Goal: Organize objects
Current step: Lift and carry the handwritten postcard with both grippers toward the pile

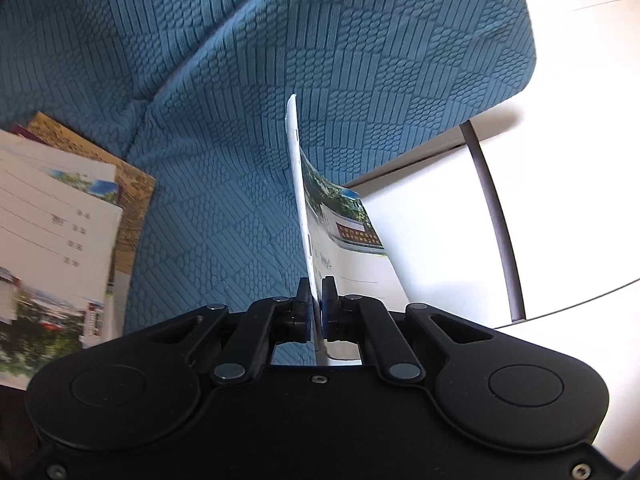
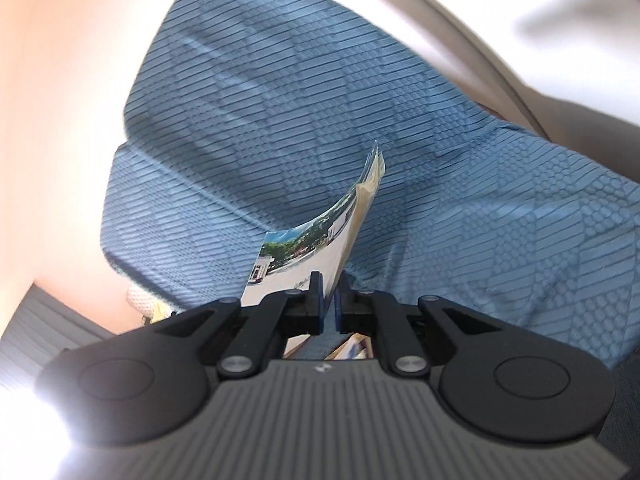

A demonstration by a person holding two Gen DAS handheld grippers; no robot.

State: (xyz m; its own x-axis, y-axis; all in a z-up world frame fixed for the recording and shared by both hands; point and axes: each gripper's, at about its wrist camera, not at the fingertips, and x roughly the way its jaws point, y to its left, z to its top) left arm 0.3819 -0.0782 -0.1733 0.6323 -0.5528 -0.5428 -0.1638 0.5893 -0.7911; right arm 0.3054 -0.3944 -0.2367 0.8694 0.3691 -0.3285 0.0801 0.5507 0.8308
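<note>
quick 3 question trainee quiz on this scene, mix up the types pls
1. True or false: the left gripper is open and holds nothing.
2. What does the right gripper clamp? A) a cup B) thin booklets C) a cable
3. What lies on the blue sofa cover at far left in the left wrist view?

Key: 1 false, it is shut on a thin booklet; 2 B; 3 a loose pile of booklets.
</note>
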